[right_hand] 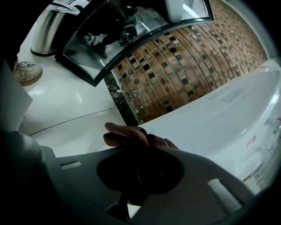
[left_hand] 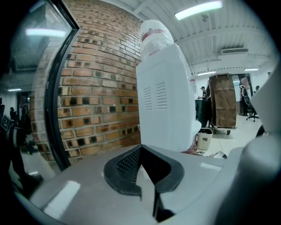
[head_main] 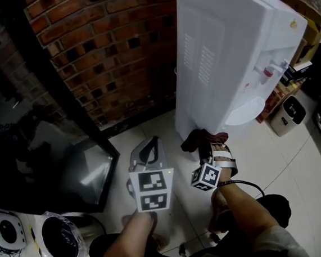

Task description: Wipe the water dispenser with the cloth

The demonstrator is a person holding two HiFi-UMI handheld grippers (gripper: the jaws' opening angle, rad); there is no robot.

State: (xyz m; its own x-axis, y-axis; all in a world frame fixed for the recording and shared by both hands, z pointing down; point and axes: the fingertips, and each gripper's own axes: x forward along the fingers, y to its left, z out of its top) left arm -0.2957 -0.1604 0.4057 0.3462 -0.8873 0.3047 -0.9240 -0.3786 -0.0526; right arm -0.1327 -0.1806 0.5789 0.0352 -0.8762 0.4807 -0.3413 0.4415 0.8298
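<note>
The white water dispenser point(head_main: 226, 51) stands on the tiled floor against the brick wall, its vented side panel point(right_hand: 219, 118) facing me. My right gripper point(head_main: 208, 144) is shut on a dark reddish-brown cloth point(head_main: 198, 138), which it holds low against the bottom edge of that side panel. In the right gripper view the bunched cloth point(right_hand: 131, 136) sticks out past the jaws of the right gripper point(right_hand: 140, 171). My left gripper point(head_main: 147, 150) hovers to the left of the dispenser, shut, with nothing between its pads. The left gripper view shows the left gripper point(left_hand: 142, 176) pointing at the dispenser's side point(left_hand: 164, 105).
A brick wall point(head_main: 108, 51) and a dark glass-framed panel point(head_main: 37, 137) stand to the left. A steel bin point(head_main: 61, 239) and a round white device point(head_main: 6, 230) sit at lower left. A small white appliance point(head_main: 288, 113) is beyond the dispenser. A shoe point(right_hand: 26, 72) lies on the floor.
</note>
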